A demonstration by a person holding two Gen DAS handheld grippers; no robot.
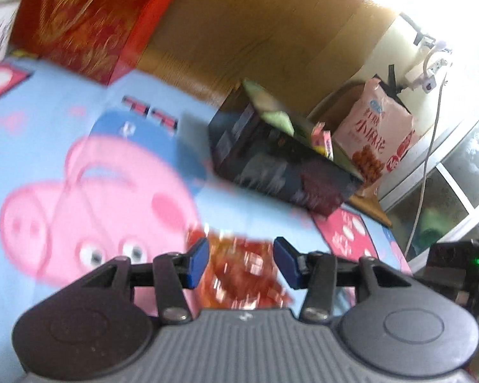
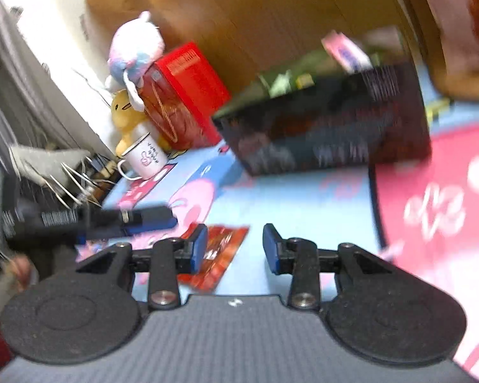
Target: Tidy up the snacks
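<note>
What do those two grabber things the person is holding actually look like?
Both look alike. The left gripper and right gripper each have blue fingertips on black linkage arms with silver bolts, two round black discs, and a ribbed grey body.

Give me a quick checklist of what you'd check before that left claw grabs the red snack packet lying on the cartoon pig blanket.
1. Left gripper open: ok, its blue pads stand apart.
2. Red snack packet between the left gripper's pads: ok, it lies on the blanket right in the gap.
3. Pads touching the packet: cannot tell, the picture is blurred by motion.
4. Dark box open to take snacks: ok, its top is open with packets already inside.
5. Right gripper out of the way: cannot tell; it is open and empty, with the packet by its left pad.
6. Picture sharp enough to aim: not ok, both views are smeared.
</note>
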